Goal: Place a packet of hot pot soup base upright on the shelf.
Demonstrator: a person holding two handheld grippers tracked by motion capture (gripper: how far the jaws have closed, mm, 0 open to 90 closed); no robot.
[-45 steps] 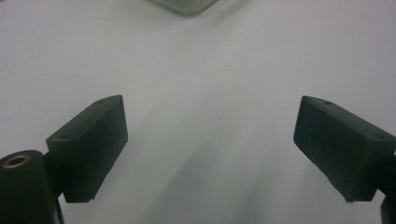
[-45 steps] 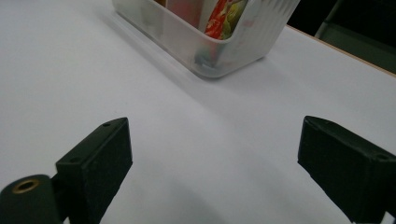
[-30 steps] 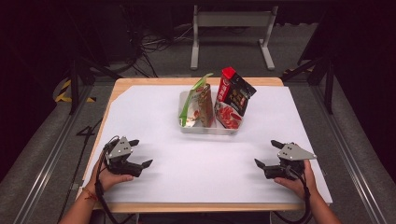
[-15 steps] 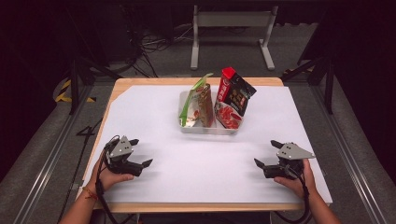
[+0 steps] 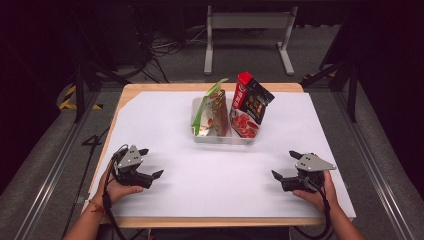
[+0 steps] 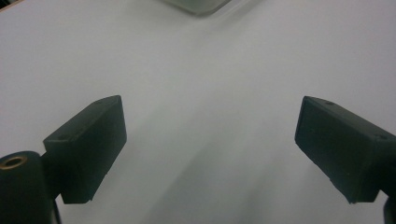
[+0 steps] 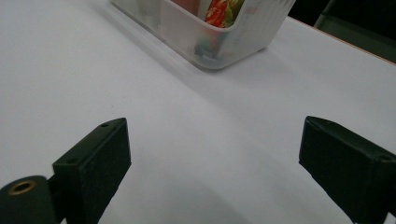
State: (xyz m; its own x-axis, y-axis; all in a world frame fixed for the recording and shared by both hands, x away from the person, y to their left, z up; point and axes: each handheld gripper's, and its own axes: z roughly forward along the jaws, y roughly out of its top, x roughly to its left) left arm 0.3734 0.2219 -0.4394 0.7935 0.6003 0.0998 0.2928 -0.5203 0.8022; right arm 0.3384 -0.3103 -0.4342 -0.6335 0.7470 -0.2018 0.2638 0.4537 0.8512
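A white-covered desk (image 5: 200, 190) seen from above. Near its far edge stands a clear tub (image 5: 220, 136) holding 2 upright snack bags: a green bag (image 5: 212, 107) on the left, a red bag (image 5: 250, 107) leaning on the right. A person holds 1 claw in each hand, low over the near side, well apart from the tub. The left claw (image 5: 151, 162) is wide open and empty. The right claw (image 5: 283, 165) is also wide open and empty. Judging by this, nothing has been picked up; reaching, gripping and moving the bags all seem left to do.
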